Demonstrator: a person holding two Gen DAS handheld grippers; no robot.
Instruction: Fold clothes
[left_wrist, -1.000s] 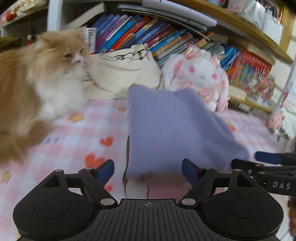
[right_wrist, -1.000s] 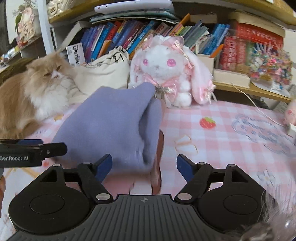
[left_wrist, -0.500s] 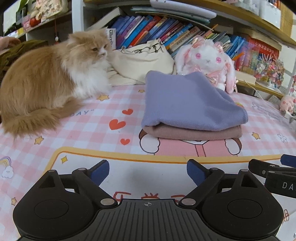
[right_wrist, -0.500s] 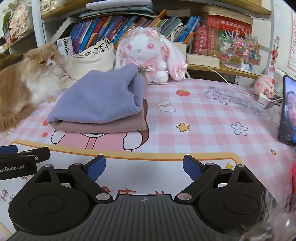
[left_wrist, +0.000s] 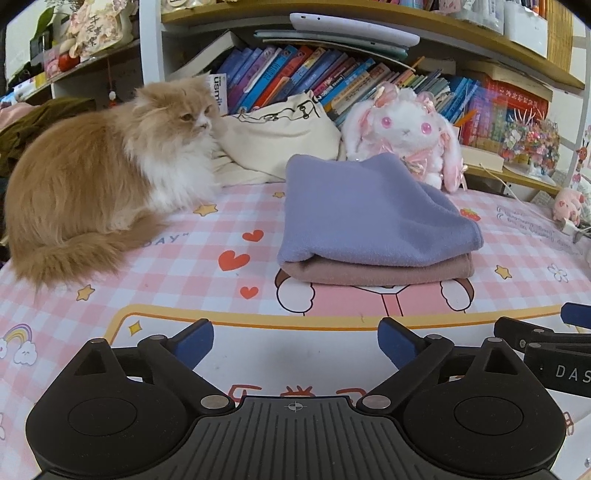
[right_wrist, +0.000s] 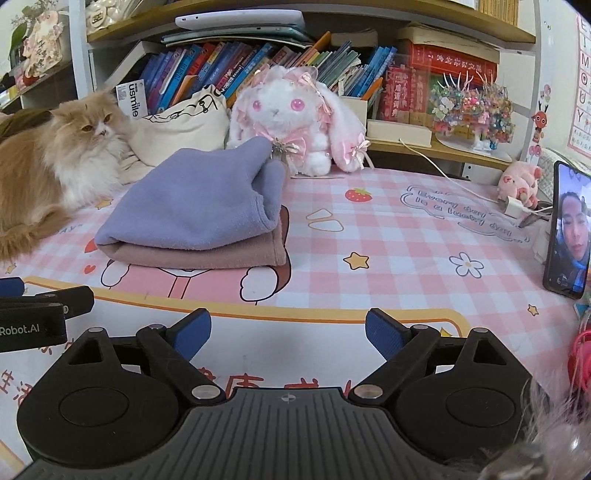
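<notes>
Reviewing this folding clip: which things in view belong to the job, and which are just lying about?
Part of the job:
purple folded cloth, lying on top
pink folded cloth, underneath it
left gripper, jaws opening, nothing between them
right gripper, open and empty

Just lying about:
cat
plush rabbit
cream bag
phone
small pig toy
books

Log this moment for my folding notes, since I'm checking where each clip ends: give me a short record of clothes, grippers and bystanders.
top garment: lavender fleece, folded, lying on the stack
bottom garment: mauve fleece, folded, under the lavender one
surface: pink checked tablecloth
left gripper: jaws opening, nothing between them, short of the stack
right gripper: open, empty, short of the stack
cat: sitting left of the stack, apart from it
plush rabbit: behind the stack
phone: propped upright at the right edge
</notes>
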